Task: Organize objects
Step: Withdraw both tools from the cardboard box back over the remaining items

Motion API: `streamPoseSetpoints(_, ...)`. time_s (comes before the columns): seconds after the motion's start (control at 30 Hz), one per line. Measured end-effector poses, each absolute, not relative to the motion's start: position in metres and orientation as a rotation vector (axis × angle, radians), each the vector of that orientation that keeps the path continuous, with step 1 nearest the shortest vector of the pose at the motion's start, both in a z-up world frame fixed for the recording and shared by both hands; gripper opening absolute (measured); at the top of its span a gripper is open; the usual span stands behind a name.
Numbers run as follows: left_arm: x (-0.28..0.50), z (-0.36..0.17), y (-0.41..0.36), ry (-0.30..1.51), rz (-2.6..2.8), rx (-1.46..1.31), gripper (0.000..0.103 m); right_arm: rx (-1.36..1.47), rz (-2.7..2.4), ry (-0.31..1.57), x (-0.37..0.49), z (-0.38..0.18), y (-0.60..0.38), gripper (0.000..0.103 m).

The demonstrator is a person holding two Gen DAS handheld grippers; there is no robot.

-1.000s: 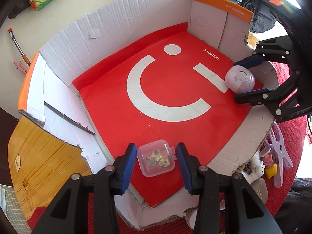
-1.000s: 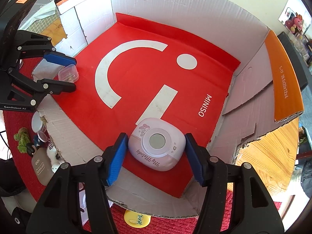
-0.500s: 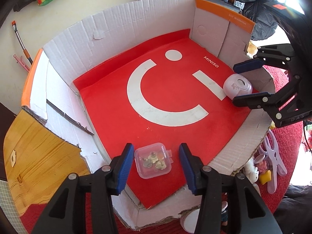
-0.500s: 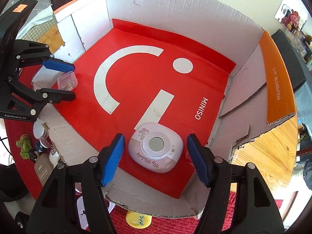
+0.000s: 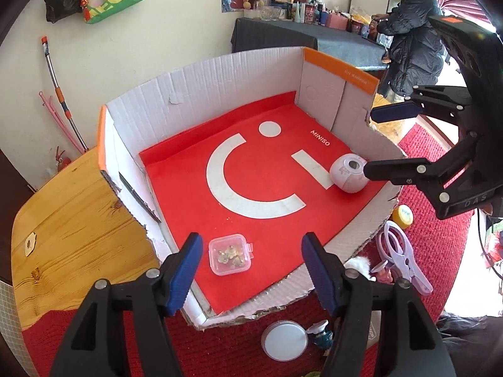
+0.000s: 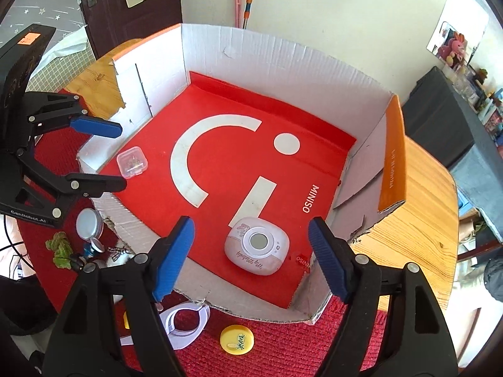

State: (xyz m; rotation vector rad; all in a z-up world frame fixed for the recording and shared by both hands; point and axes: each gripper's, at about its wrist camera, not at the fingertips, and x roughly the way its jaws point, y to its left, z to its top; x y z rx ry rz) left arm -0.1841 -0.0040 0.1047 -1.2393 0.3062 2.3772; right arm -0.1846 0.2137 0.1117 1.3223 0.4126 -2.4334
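— Cardboard box on the wooden worktop: clear case lower centre, pink gadget bottom centre?

— Yes. Left claw and right claw gape wide, empty. Both look light, rigid, slick; grip their flat sides.

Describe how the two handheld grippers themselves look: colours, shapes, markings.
Both the left gripper and the right gripper are black plastic clamp-like frames with silver rivets at the joints. Each finger ends in a ribbed blue pad. Seen from the opposite camera, each body carries a small orange sticker; the left reads "GenRobot.AI", the right "DAS". No sleeves or hands show.
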Motion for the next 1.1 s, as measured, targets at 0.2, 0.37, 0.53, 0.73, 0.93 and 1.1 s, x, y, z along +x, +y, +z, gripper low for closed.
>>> streamPoseSetpoints(0.2,-0.167,0.121,-0.002,0.243,2.480,-1.123,0.075,1.168,-2.558,0.409,-0.167,0.129,0.192,0.085)
streamPoseSetpoints(0.37,-0.140,0.139,-0.012,0.189,2.551,-1.038,0.079,1.069,-2.610,0.408,-0.139,0.155,0.189,0.091)
streamPoseSetpoints(0.53,-0.118,0.143,-0.014,0.160,2.614,-0.958,0.083,0.995,-2.657,0.386,-0.110,0.171,0.189,0.094)
streamPoseSetpoints(0.73,-0.090,0.149,-0.020,0.123,2.690,-0.870,0.087,0.897,-2.744,0.400,-0.080,0.174,0.183,0.098)
streamPoseSetpoints(0.93,-0.067,0.146,-0.023,0.069,2.750,-0.807,0.091,0.797,-2.823,0.401,-0.052,0.168,0.177,0.100)
streamPoseSetpoints(1.1,-0.051,0.136,-0.026,-0.009,2.795,-0.782,0.096,0.745,-2.890,0.274,-0.032,0.161,0.186,0.103)
